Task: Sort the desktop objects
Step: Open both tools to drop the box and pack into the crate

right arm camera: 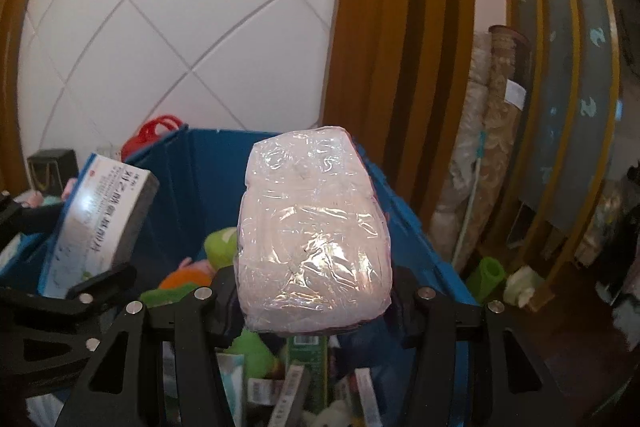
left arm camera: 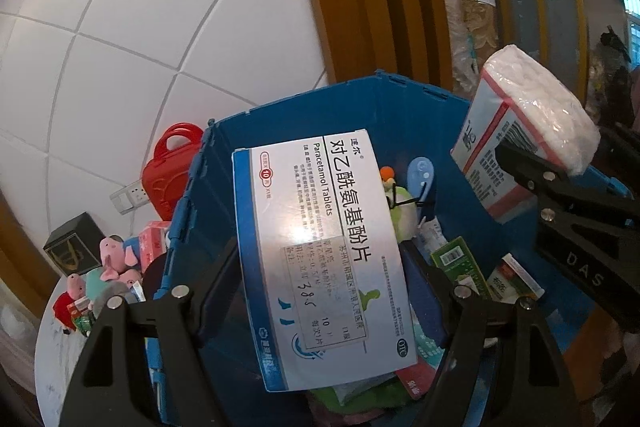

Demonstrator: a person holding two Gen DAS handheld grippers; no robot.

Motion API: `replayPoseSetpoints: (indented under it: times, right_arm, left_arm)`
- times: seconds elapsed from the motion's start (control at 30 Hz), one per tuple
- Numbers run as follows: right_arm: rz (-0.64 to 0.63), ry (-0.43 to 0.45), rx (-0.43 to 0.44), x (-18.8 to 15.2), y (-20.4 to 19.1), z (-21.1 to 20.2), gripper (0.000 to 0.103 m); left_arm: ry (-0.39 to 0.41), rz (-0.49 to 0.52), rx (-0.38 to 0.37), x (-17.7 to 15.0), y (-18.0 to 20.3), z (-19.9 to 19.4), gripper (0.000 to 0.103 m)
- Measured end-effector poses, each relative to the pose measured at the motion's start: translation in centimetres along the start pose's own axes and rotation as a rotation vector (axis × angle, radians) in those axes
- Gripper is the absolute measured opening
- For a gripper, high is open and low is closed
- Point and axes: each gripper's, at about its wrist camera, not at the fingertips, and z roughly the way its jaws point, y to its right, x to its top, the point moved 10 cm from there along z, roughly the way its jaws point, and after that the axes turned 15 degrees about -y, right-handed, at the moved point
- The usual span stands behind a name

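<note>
Two tongs are loaded. My left gripper [left arm camera: 320, 287] is clamped on the paracetamol box [left arm camera: 320, 251], jaws spread only to the box's width. My right gripper [right arm camera: 312, 297] is closed on the plastic-wrapped packet [right arm camera: 314, 231]. Both loads hang over the open blue crate [left arm camera: 400, 107], which already contains cartons and plush toys.

Risk: the wrap looks slick, so the packet may slide out early. The two loads are near each other, so releasing both together could make them collide.

Only the left view shows the tabletop's left edge, with the pink plush toys [left arm camera: 116, 263] and red case [left arm camera: 168, 175]. Only the right view shows the packet's wrapped face.
</note>
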Motion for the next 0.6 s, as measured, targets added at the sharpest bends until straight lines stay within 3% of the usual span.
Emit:
replayPoseSetpoints:
  times: [0.23,0.3,0.4,0.6]
  right_arm:
    - [-0.075,-0.063,-0.1,-0.2,0.1,1.5,0.059]
    - [-0.075,-0.067,-0.109,-0.3,0.3,1.6,0.065]
    - [-0.061,-0.047,-0.111,0.0,1.1,1.0,0.1]
    - [-0.053,-0.006,-0.129,0.5,1.7,-1.0,0.103]
  left_arm:
    - [-0.045,0.007,-0.005,-0.1,0.5,1.0,0.077]
    - [-0.058,0.01,-0.007,-0.2,0.7,1.2,0.083]
    - [-0.055,0.009,-0.008,-0.2,0.7,0.9,0.099]
    - [-0.053,0.022,-0.006,-0.7,0.8,0.6,0.101]
